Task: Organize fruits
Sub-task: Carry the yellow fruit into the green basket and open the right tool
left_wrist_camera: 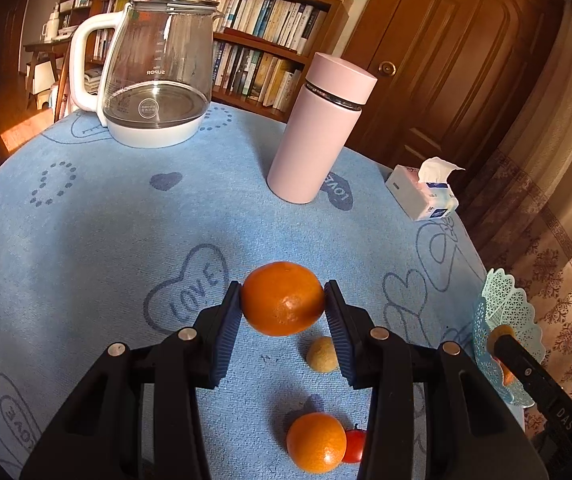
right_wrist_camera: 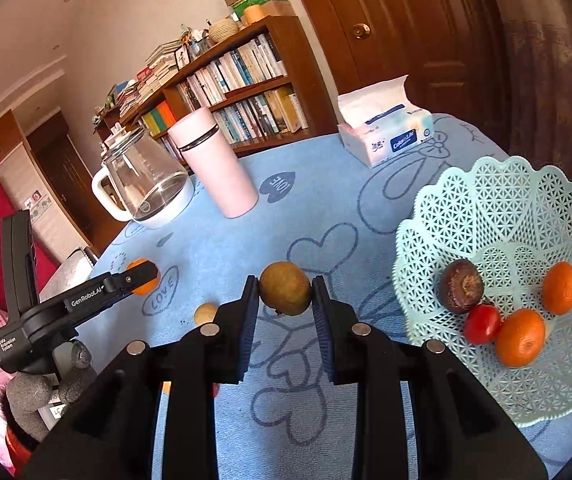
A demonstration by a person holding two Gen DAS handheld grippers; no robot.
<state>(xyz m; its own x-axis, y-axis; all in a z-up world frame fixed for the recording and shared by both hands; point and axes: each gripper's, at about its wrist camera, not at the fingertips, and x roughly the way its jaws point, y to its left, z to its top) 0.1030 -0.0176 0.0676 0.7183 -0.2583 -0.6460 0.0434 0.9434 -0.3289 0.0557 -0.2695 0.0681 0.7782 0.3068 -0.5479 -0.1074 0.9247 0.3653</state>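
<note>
Right gripper point(right_wrist_camera: 285, 292) clamped tight on brownish round fruit point(right_wrist_camera: 285, 288), lifted clear of blue tablecloth point(right_wrist_camera: 326, 208). Lattice basket point(right_wrist_camera: 498, 200) lies just right of it, nearer this hand. Left gripper point(left_wrist_camera: 283, 304) pinches orange point(left_wrist_camera: 282, 298) aloft, basket far right.

Four oranges: one point(left_wrist_camera: 282, 298) gripped, one point(left_wrist_camera: 316, 442) on the cloth, two point(right_wrist_camera: 520, 336) point(right_wrist_camera: 560, 288) in the basket point(right_wrist_camera: 498, 200). Two cherry tomatoes point(left_wrist_camera: 354, 445) point(right_wrist_camera: 482, 323). Two small tan round fruits point(right_wrist_camera: 285, 288) point(left_wrist_camera: 322, 354), one dark brown fruit point(right_wrist_camera: 462, 286). One glass kettle point(left_wrist_camera: 157, 76), one pink flask point(left_wrist_camera: 318, 128), one tissue pack point(right_wrist_camera: 386, 130).
</note>
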